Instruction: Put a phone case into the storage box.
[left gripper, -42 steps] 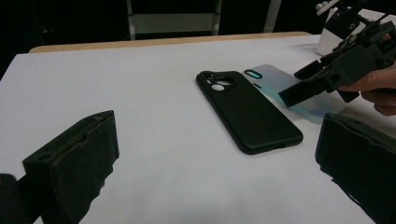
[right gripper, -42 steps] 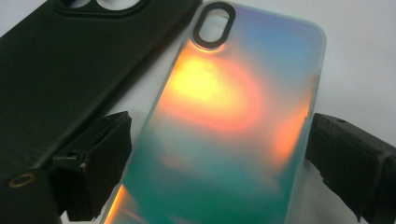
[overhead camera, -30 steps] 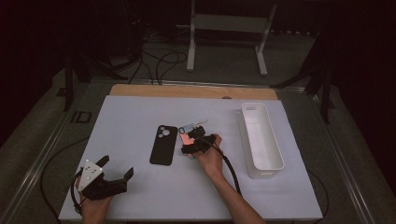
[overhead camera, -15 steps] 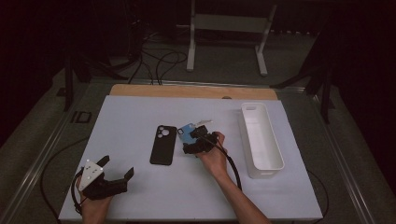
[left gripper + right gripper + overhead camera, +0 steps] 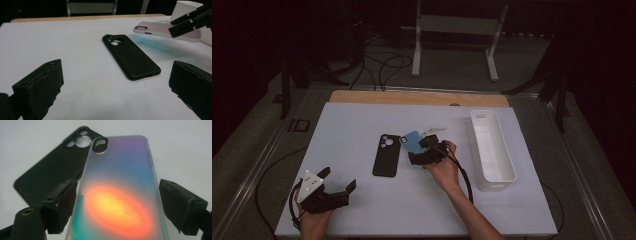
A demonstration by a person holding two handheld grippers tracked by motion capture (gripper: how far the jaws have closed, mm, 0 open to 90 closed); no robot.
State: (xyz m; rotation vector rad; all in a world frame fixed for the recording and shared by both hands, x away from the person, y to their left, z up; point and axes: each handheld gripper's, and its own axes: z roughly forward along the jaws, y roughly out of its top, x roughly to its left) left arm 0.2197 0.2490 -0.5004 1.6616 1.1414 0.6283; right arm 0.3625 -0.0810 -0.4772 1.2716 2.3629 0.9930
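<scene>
High view: the iridescent phone case (image 5: 413, 141) is seen lying just right of the black phone case (image 5: 386, 155), their long edges near or touching; which cannot be told. The right gripper (image 5: 418, 150) is placed at the near end of the iridescent case, on the side away from the black case. In the right gripper view the jaws are set wide and astride the iridescent case (image 5: 120, 195): one jaw is at the edge nearest the black case (image 5: 50, 172), while a gap is left at the other jaw, so nothing is clamped yet. The left gripper (image 5: 338, 178) is held well to the near-left of the black case, jaws wide and empty; in its view the black case (image 5: 131, 58) is seen flat on the surface (image 5: 75, 37). A white bin (image 5: 507, 170) stands far right of the black case.

Handling, judged: the iridescent case is likely light, thin and somewhat flexible, with a glossy, slippery back. It is best taken across its width at the long side rims, near the lower end, away from the camera cut-out. A hard squeeze could bow the shell or make it pop out; a nudge could slide it against the black case.
</scene>
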